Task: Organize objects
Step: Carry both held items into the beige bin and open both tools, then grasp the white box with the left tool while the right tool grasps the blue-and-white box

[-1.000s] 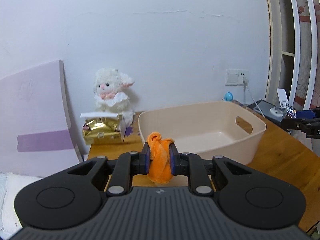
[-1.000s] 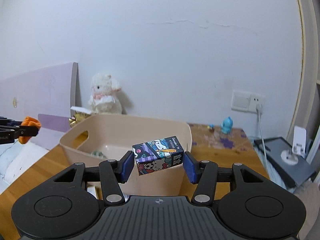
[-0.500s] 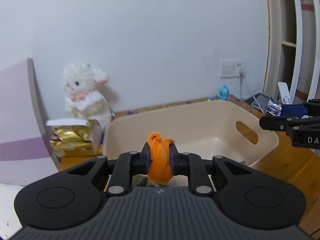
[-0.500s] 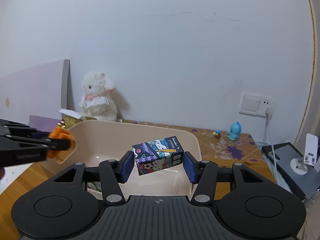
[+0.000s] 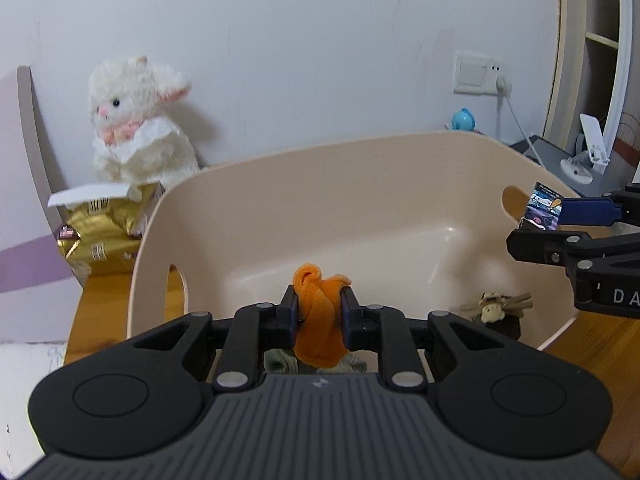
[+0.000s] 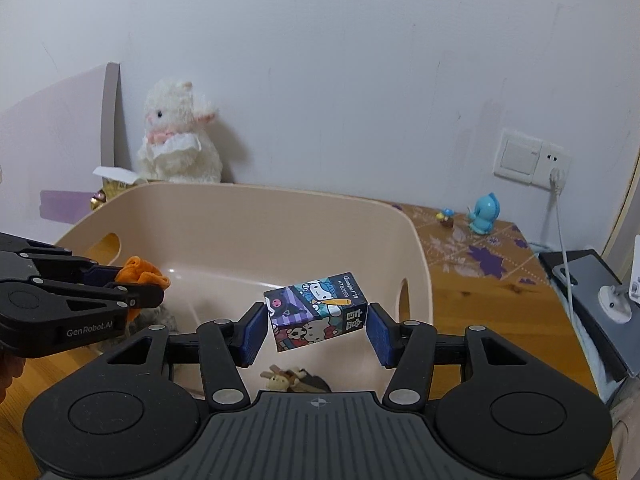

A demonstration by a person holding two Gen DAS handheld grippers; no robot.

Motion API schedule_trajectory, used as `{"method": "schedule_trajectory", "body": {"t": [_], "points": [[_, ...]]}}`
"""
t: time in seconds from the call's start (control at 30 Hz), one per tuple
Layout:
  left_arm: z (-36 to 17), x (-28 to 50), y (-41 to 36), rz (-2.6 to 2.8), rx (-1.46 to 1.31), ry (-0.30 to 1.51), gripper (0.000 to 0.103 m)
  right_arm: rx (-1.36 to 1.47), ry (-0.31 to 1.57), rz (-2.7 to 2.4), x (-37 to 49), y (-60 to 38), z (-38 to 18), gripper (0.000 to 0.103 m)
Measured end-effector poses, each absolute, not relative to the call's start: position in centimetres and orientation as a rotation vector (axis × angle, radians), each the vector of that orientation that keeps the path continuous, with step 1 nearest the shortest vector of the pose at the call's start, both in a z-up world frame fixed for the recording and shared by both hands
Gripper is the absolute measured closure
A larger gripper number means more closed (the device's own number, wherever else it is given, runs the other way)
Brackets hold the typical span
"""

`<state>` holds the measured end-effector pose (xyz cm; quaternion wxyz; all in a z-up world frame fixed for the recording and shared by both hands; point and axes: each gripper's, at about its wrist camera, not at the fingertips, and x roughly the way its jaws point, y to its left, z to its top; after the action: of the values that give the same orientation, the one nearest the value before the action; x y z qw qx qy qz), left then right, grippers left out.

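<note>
Grippers over beige bin (image 6: 420, 240): left gripper (image 5: 320, 316) pinches soft, limp orange cloth (image 5: 320, 320) mid-bundle; right gripper (image 6: 316, 334) clamps light, stiff cartoon box (image 6: 316, 310) by its ends.

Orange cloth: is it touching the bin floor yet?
Apart. The right wrist view shows the orange cloth pinched in the left gripper, hanging above the bin floor.

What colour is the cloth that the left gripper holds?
Orange. The cloth shows best in the left wrist view, pinched in the left gripper.
</note>
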<state>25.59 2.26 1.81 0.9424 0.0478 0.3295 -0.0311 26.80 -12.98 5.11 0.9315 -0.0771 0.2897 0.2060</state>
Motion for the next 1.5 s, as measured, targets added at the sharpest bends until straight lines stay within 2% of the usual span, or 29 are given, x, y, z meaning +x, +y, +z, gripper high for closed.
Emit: {"method": "schedule_trajectory", "body": {"t": [0.07,0.1,0.23,0.33,0.5,0.6,0.7,0.83,1.17,1.5], "points": [[1.8,25.5,2.3,-0.058,0.1,0.667,0.078,-0.163,0.592,0.422,26.7,-12.9,5.0,0.043],[1.9,25.4,2.3,-0.054,0.106,0.664,0.073,-0.165,0.59,0.425,26.5,-12.8,5.0,0.042],[2.7,24.6,2.2,-0.044,0.103,0.643,0.037,-0.158,0.568,0.429,25.6,-13.0,5.8,0.031],[3.5,23.8,2.1,-0.033,0.109,0.625,0.028,-0.143,0.545,0.429,24.7,-13.3,6.7,0.024],[5.3,21.7,2.1,-0.019,0.104,0.592,0.021,-0.128,0.514,0.424,22.9,-14.1,8.4,0.01],[6.3,20.2,2.1,-0.004,0.105,0.576,0.015,-0.123,0.498,0.424,21.5,-14.5,9.4,0.005],[7.2,18.5,2.1,0.007,0.107,0.559,0.014,-0.127,0.482,0.426,20.1,-14.8,10.2,0.0],[7.9,16.4,2.2,0.029,0.106,0.544,0.006,-0.137,0.473,0.429,18.3,-15.2,10.9,0.0],[7.9,11.5,2.6,0.038,0.093,0.547,0.006,-0.148,0.503,0.426,14.5,-16.8,10.3,0.0],[4.0,8.5,2.0,0.02,0.07,0.629,0.005,-0.16,0.632,0.431,12.7,-18.0,6.2,0.0]]}}
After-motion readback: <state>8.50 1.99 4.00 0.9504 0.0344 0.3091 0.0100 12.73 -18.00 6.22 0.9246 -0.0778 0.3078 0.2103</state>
